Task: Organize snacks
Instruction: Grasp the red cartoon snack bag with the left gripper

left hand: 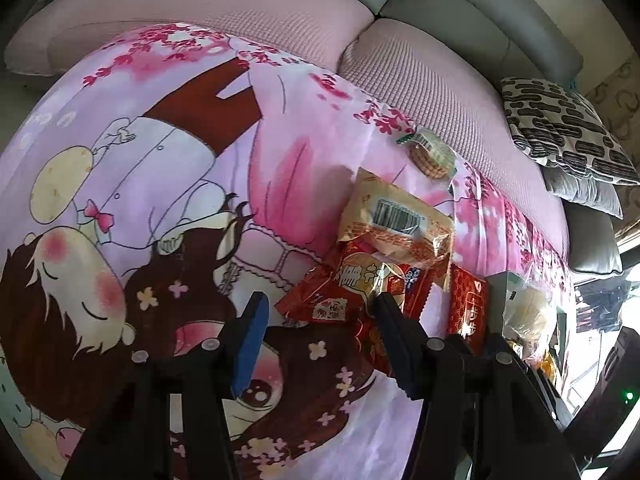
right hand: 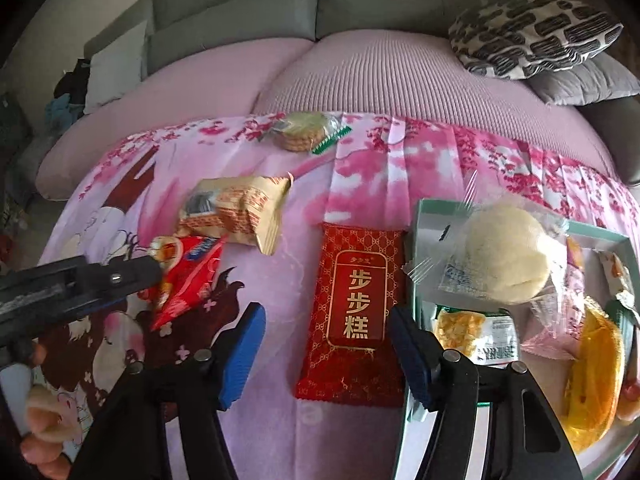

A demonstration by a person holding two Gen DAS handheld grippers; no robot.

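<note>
A pink cartoon-print cloth [right hand: 248, 432] is lying spread in front of a grey sofa [right hand: 240, 8], whose ribbed pink seat cushions [right hand: 380, 76] are bearing a black-and-white patterned pillow [right hand: 532, 32].

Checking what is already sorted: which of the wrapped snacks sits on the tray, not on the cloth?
The pale round bun in clear wrap, resting on the teal-rimmed tray at right. The dark red packet, tan packet and biscuit pack all lie on the cloth.

The left gripper [left hand: 320, 308] hangs open over a cartoon-print cloth [left hand: 160, 184], its tips at a red snack packet [left hand: 340, 292]. A beige barcode packet [left hand: 396, 220] overlaps that; wrapped biscuits [left hand: 434, 156] lie beyond.
</note>
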